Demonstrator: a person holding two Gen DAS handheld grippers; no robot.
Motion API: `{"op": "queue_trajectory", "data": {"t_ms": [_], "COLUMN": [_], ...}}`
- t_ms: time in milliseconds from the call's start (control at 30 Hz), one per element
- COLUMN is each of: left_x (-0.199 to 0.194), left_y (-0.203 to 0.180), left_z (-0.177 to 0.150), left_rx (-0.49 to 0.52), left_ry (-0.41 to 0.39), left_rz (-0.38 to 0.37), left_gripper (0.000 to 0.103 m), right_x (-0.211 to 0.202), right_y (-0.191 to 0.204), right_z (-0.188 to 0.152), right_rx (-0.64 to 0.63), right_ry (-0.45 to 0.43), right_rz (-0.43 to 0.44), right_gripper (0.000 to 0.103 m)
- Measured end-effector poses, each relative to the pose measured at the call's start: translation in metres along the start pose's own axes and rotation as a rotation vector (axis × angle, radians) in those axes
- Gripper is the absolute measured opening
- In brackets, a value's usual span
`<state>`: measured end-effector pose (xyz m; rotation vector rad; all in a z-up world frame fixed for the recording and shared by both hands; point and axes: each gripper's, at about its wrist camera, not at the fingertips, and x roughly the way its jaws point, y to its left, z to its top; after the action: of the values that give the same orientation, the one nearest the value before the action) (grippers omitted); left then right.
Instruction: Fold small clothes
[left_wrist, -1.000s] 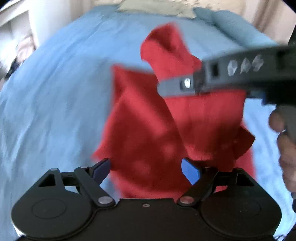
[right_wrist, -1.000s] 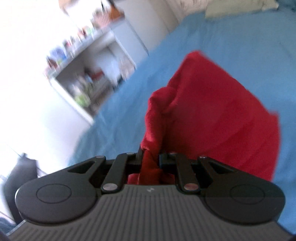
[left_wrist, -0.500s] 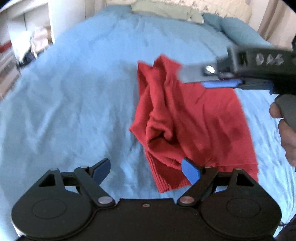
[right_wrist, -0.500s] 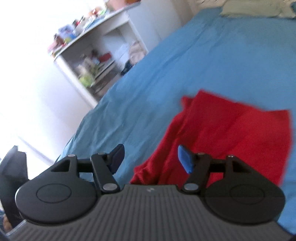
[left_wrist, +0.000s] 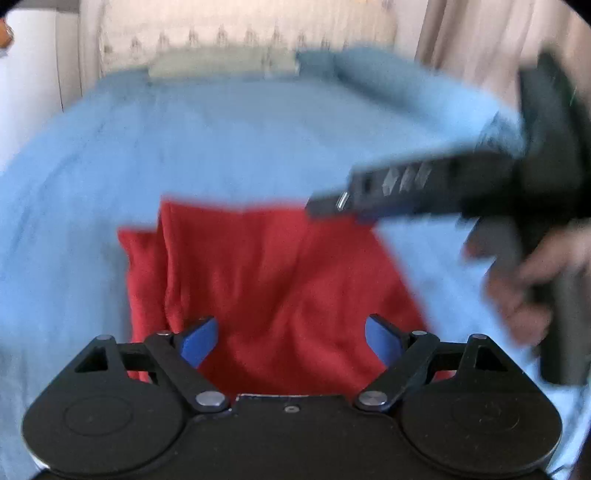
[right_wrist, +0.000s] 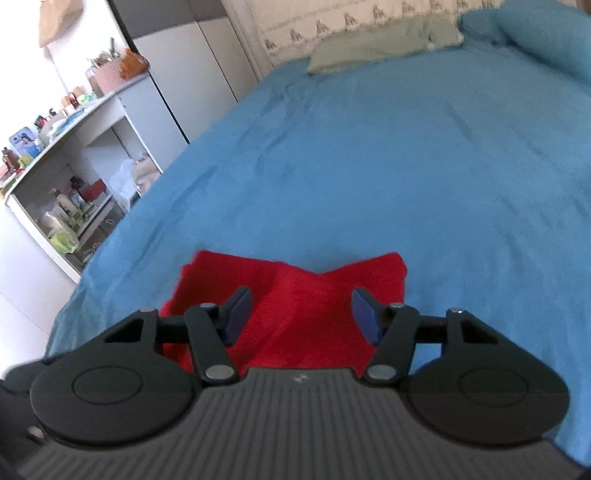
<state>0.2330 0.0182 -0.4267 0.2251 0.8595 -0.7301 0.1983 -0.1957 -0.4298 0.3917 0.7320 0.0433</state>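
Left wrist view: left gripper (left_wrist: 290, 338) tilted down over the bed (left_wrist: 221, 147), blue fingers (left_wrist: 197, 339) spread wide, nothing pinched. Red garment (left_wrist: 280, 280) lying flat on the blue bedspread just beyond and under the fingers, toward the near edge of the bed, a folded strip along its left side. Right gripper (left_wrist: 332, 206) reaching in from the right above the garment's far right corner, seen side-on and blurred; fingers too smeared here to read. Hand (left_wrist: 528, 284) wrapped around its dark handle near the right edge of the bed. Green pillow (left_wrist: 225, 64) and blue pillow (left_wrist: 369, 70) at the head of the bed, curtain (left_wrist: 472, 40) at the far right.

Right wrist view: right gripper (right_wrist: 301, 314) angled down at the same red garment (right_wrist: 295, 295), fingers (right_wrist: 236, 314) apart after having just narrowed a little, cloth lying under them, not pinched. Garment close to the near left corner of the bed (right_wrist: 406, 166), two flaps meeting in a shallow V along its far edge. Green pillow (right_wrist: 380, 44) and blue pillow (right_wrist: 535, 33) at the head of the bed. White shelf unit (right_wrist: 74, 177) crowded with bottles and boxes beside the bed's left edge, wardrobe (right_wrist: 177, 66) behind it.
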Motion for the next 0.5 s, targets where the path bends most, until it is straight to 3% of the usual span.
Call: {"op": "queue_trajectory", "data": {"t_ms": [67, 167, 267, 333, 400, 500], "left_x": [0.01, 0.004, -0.006, -0.016, -0.021, -0.003], "left_y": [0.006, 0.008, 0.0, 0.001, 0.002, 0.012], "left_z": [-0.015, -0.03, -0.027, -0.017, -0.005, 0.015], "left_rx": [0.008, 0.06, 0.113, 0.124, 0.13, 0.095], "left_ry": [0.014, -0.016, 0.004, -0.023, -0.058, -0.063], "left_rz": [0.009, 0.003, 0.012, 0.007, 0.019, 0.018], "left_gripper": [0.09, 0.09, 0.09, 0.091, 0.098, 0.098], "right_x": [0.015, 0.026, 0.017, 0.007, 0.012, 0.033], "right_y": [-0.006, -0.017, -0.016, -0.009, 0.001, 0.005], "right_z": [-0.002, -0.008, -0.005, 0.001, 0.009, 0.014], "right_rx": [-0.007, 0.024, 0.034, 0.02, -0.025, -0.036], "right_ry": [0.033, 0.064, 0.055, 0.015, 0.021, 0.049], "right_rz": [-0.019, -0.027, -0.023, 0.015, 0.022, 0.027], "right_gripper": [0.052, 0.041, 0.044, 0.044, 0.045, 0.045]}}
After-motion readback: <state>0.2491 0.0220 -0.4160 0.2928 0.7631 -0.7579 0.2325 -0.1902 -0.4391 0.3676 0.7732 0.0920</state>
